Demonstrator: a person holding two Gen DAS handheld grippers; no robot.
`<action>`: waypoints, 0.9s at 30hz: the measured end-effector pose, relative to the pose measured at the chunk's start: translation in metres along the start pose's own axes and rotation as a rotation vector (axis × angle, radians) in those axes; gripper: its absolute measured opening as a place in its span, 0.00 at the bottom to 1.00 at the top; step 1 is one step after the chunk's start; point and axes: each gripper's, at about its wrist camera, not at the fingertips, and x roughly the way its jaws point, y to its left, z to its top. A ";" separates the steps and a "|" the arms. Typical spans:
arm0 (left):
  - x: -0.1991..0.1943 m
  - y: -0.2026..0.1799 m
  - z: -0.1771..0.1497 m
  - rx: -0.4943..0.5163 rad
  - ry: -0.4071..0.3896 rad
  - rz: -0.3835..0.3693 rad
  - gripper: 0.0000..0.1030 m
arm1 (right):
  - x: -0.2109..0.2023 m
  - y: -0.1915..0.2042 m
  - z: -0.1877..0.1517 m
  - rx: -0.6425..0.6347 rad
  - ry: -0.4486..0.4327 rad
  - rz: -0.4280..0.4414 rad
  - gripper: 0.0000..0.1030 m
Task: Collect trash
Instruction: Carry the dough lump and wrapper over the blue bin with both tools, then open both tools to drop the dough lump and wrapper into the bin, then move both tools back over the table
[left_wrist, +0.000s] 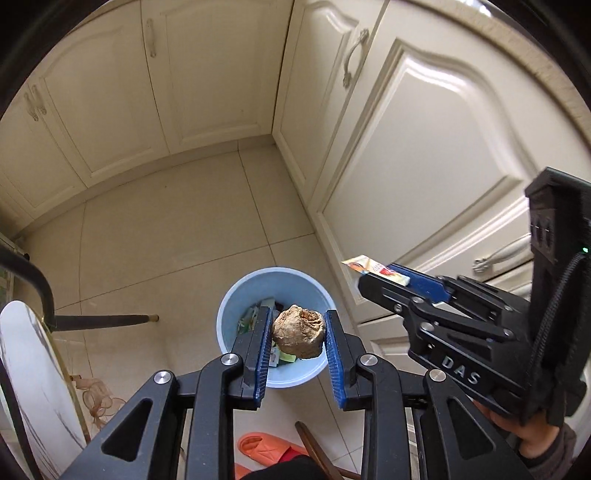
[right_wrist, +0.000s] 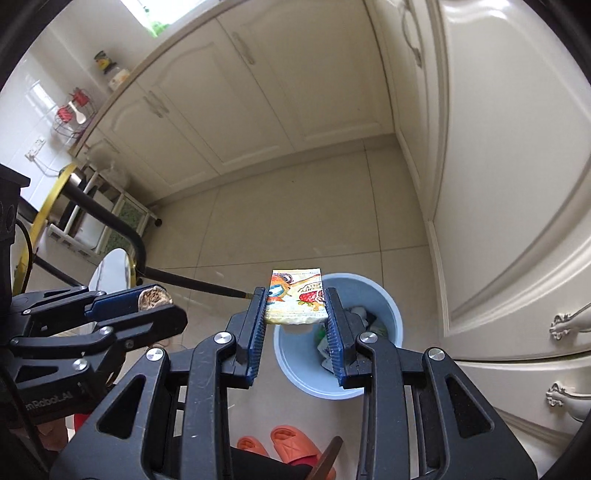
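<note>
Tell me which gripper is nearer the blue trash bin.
Left. The left gripper holds the brown lump right above the blue trash bin; the right gripper, gripping the snack packet, hangs over its near-left rim.

Both wrist cameras face steeply down from above the tiled floor (left_wrist: 177, 229), each looking forward along its own two fingers. The left wrist view centres the blue bin (left_wrist: 275, 325) near its fingers; the right wrist view places the same blue bin (right_wrist: 373, 295) slightly right of centre. Both views share the bin, the floor and the cream cabinets (left_wrist: 207, 74). Each view also contains the opposite gripper at its edge.
</note>
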 end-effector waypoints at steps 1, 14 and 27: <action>0.012 -0.005 0.010 0.003 0.006 -0.005 0.24 | 0.003 -0.004 0.000 0.012 0.006 -0.003 0.28; 0.010 -0.002 -0.003 -0.006 -0.033 0.044 0.61 | 0.035 -0.016 -0.007 0.041 0.060 0.022 0.30; -0.088 -0.010 -0.056 -0.028 -0.206 0.047 0.65 | -0.008 0.029 -0.008 0.012 -0.010 0.075 0.56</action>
